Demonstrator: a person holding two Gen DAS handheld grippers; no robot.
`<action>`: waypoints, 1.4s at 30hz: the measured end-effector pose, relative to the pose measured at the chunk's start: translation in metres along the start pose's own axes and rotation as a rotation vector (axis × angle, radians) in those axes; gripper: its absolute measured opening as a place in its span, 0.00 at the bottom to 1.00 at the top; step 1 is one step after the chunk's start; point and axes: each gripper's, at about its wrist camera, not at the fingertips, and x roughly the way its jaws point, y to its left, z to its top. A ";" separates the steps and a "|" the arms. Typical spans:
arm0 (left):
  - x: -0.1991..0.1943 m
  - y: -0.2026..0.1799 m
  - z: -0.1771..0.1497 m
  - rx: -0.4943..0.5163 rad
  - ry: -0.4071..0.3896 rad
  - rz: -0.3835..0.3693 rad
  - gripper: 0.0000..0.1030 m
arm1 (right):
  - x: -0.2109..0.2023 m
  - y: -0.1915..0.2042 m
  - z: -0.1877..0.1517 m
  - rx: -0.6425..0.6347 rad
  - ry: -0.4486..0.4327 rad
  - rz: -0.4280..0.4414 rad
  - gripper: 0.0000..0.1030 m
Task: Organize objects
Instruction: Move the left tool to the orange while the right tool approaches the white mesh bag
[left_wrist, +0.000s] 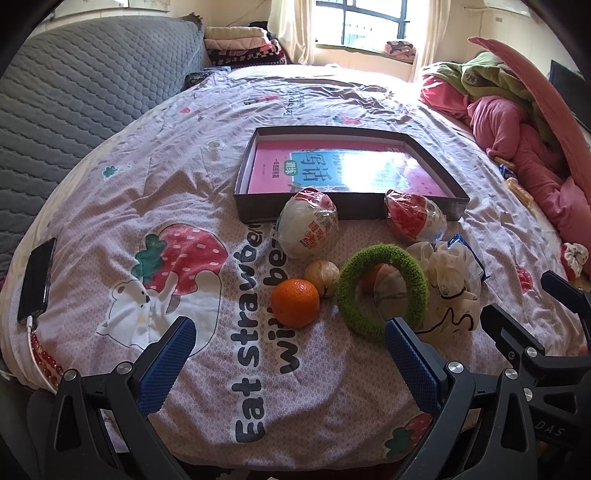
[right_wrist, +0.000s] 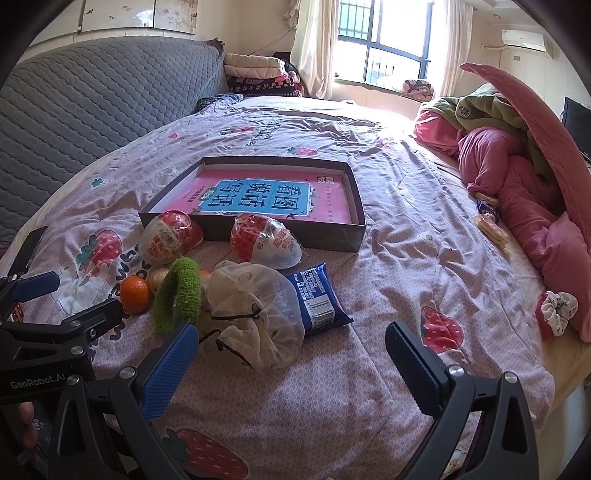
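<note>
Left wrist view: left gripper (left_wrist: 290, 354) jaws wide and empty above the bed (left_wrist: 207, 184). An orange (left_wrist: 295, 302) and green ring (left_wrist: 382, 291) lie just ahead, near the box (left_wrist: 255, 206).

Right wrist view: right gripper (right_wrist: 291, 354) jaws wide, empty, beside the mesh bag (right_wrist: 255, 310) and blue packet (right_wrist: 317, 295).

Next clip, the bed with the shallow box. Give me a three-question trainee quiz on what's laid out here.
1. True or false: the orange already lies inside the box.
2. What lies in the box? A) a pink book B) a phone C) nothing
3. Fill in: the green ring leans against the white mesh ____.

Key:
1. False; it sits on the quilt.
2. A, the pink book.
3. Bag.
</note>
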 end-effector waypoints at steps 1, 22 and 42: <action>0.001 0.000 0.000 -0.001 0.003 0.000 0.99 | 0.000 0.000 0.000 0.000 0.000 0.001 0.99; 0.023 0.008 -0.022 0.022 0.062 -0.035 0.99 | 0.008 0.001 -0.020 -0.016 0.031 0.071 0.99; 0.075 0.021 -0.005 0.038 0.075 -0.051 0.97 | 0.044 0.010 -0.014 -0.074 0.037 0.024 0.98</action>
